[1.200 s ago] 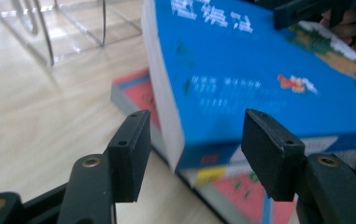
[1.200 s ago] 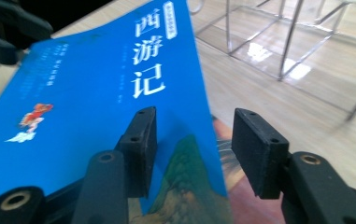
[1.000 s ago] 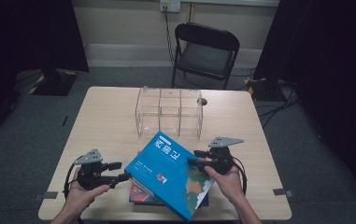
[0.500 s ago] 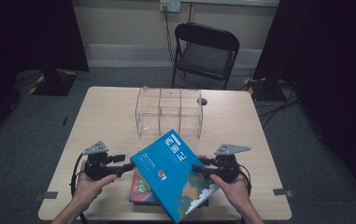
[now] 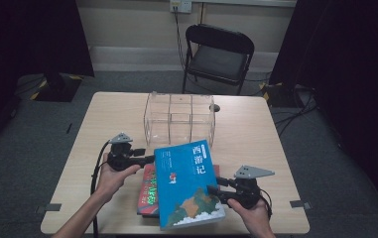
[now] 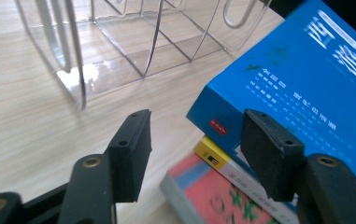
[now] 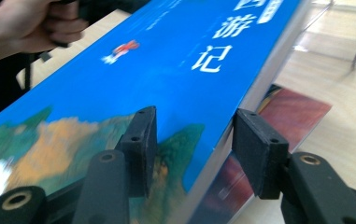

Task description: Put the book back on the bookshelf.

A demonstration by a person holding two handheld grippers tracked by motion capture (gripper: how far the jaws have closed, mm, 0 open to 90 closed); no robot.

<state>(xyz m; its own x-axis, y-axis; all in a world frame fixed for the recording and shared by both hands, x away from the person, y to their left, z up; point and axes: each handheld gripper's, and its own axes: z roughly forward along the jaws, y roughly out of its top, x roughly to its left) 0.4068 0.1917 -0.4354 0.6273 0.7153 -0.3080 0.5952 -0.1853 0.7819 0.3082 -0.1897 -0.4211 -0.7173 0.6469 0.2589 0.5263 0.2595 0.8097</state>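
A blue book (image 5: 186, 183) lies tilted on a red book (image 5: 148, 191) at the table's near edge, its long axis running from the person toward the clear plastic organizer (image 5: 179, 119) just beyond its far end. The right gripper (image 5: 215, 190) meets the blue book's right edge near the near corner; its half-open jaws, just opening, straddle that edge, one over the cover and one beside the pages, neither plainly pressing. The left gripper (image 5: 149, 159) stands at the far left corner; its half-open jaws, just closing, hold nothing.
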